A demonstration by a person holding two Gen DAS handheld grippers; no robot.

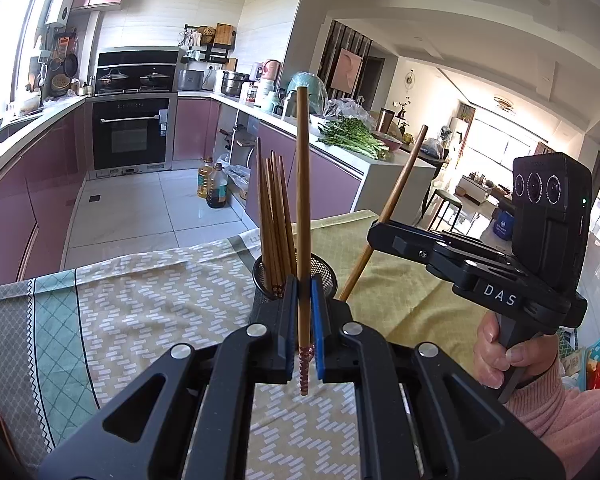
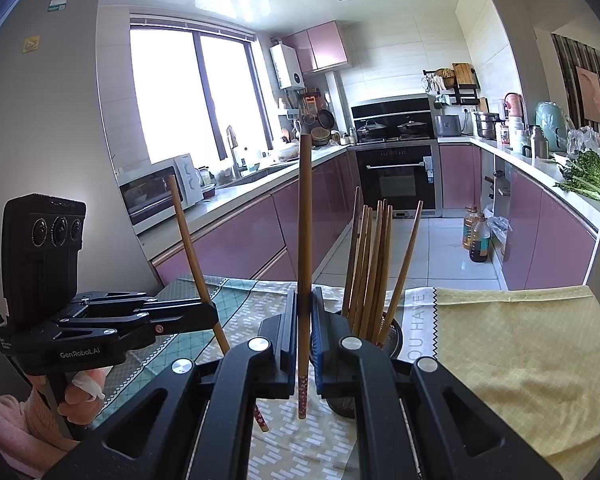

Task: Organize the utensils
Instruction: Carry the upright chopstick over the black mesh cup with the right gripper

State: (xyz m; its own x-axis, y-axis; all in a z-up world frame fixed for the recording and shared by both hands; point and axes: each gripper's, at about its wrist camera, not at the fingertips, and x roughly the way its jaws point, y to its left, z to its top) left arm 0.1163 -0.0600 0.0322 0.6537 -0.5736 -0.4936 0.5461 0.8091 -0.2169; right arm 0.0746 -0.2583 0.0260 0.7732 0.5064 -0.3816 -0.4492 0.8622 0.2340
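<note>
Your left claw [image 1: 304, 320] is clamped tight on one chopstick [image 1: 302, 200], held upright with its patterned end hanging below the pads. Straight ahead, just beyond the fingertips, stands the mesh holder [image 1: 324, 270] on the cloth-covered counter [image 1: 140, 300], other chopsticks already in it. Your right claw [image 2: 303, 320] grips a second chopstick [image 2: 305, 220] likewise, holder just to its right. Neither tip is above the rim yet, so lift before lowering; the standing sticks crowd the opening.

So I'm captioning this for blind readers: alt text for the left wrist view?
The left tongs grip a chopstick upright before a mesh holder of chopsticks on a tablecloth; the right tongs hold another chopstick.
</note>
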